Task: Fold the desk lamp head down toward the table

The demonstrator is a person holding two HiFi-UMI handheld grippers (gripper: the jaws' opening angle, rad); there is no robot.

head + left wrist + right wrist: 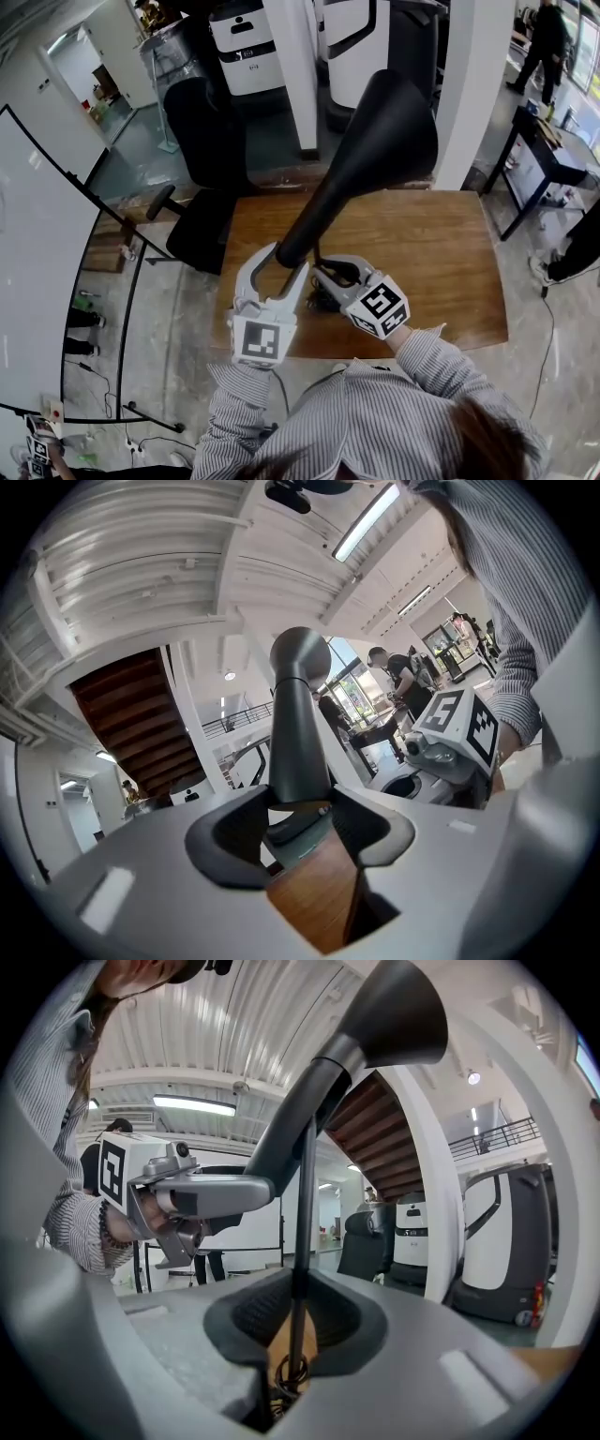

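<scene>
Head view shows the lamp head (349, 178) as a long black cone above the wooden worktop (450, 272); its long axis runs from a narrow neck (292, 248) close to the person's chest, up and away to the flared mouth (398, 117), which stands high over the far edge; the head is raised, well apart from the wood, not yet folded.

The left hand-held gripper (287, 259) sits at the near, low end of that axis; from its own view the neck rises straight up out of the jaws, with a dark pad lying against it on each side, so I read it as clenched on the lamp head at its thinnest part; the whole length of the cone lies beyond and above it.

The right hand-held gripper (328, 274) is just beside the left one, a little lower; its own view shows the thin stem (302, 1241) dropping through the middle of its jaws, which close in around the rod; it looks to be grasping the stem, below the point where the stem meets the head.

So both hands crowd the same end; the hinge seems to lie between them, though no view shows it plainly; the left is the nearer to the head and the one placed to turn it. My guess is that the fold turns on this: with the stem steadied on the right, the left must roll the neck so the far, heavy mouth swings over and down toward the worktop; gripping so near the pivot gives little leverage, and the smooth neck could slip in the pads.
</scene>
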